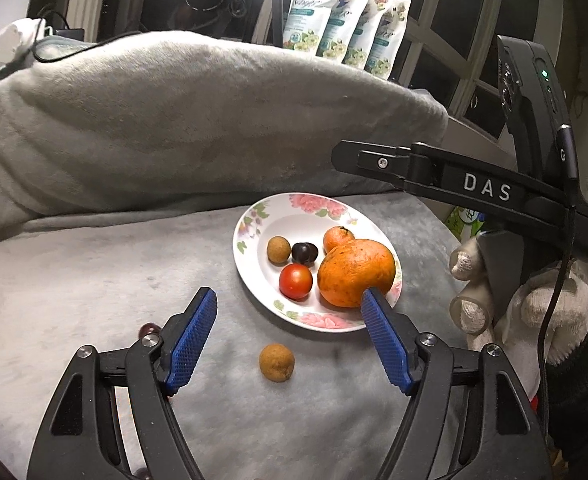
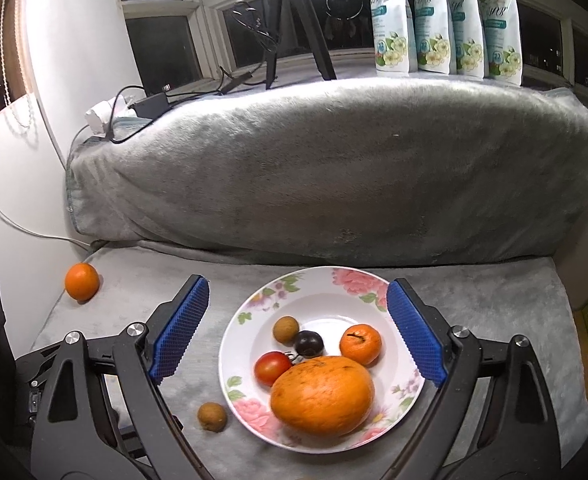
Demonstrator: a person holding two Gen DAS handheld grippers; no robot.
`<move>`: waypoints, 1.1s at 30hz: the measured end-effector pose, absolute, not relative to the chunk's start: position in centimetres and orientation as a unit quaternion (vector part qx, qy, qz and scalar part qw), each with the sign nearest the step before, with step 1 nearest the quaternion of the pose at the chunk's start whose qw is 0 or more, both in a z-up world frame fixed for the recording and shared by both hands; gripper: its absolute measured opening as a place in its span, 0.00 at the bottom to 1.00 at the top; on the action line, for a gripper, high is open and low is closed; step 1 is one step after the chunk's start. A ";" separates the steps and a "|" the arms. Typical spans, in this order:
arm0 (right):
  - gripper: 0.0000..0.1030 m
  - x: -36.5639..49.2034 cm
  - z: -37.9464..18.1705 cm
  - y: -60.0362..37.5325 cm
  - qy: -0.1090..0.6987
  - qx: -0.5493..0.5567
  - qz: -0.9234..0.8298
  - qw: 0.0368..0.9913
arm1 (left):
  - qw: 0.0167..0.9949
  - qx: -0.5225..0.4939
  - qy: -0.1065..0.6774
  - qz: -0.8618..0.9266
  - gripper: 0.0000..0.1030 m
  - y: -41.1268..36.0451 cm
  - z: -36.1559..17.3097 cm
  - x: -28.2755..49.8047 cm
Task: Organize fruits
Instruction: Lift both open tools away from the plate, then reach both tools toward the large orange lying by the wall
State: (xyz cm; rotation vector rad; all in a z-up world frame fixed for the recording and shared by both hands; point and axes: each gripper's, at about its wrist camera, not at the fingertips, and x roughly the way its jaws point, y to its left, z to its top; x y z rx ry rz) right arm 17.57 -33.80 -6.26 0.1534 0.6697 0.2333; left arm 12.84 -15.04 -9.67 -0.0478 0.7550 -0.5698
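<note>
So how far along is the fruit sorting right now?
Done: five fruits sit on the plate, including the big orange and tomato. In hand: nothing; left gripper and right gripper are open. Left: the longan, a dark fruit and an orange still on the blanket.

A white oval ceramic plate with pink flower print [image 2: 358, 280] lies flat on the grey plush surface. On it rest five fruits: a large, lumpy orange citrus fruit [image 2: 322, 394] at the near edge, a small round orange mandarin [image 2: 360, 344] just behind it, a glossy red tomato [image 2: 272, 367] beside it, a dark purple plum [image 2: 309, 343] in the middle, and a small brown longan [image 2: 285, 329] at the back. Off the plate, a second brown longan [image 2: 212, 417] lies just beside its rim, a round orange [image 2: 81, 281] sits well apart, and a small dark fruit [image 1: 150, 328] lies partly hidden.
</note>
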 end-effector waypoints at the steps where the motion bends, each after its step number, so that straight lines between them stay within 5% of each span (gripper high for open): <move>1: 0.90 17.4 -6.2 -33.6 0.327 0.075 0.117 0.935 | 0.891 -0.024 0.362 -0.274 0.73 -15.0 -9.7 12.8; 33: 0.90 20.2 -4.1 -17.1 0.364 0.054 0.285 0.885 | 0.936 -0.087 0.331 -0.081 0.73 5.0 -10.7 11.0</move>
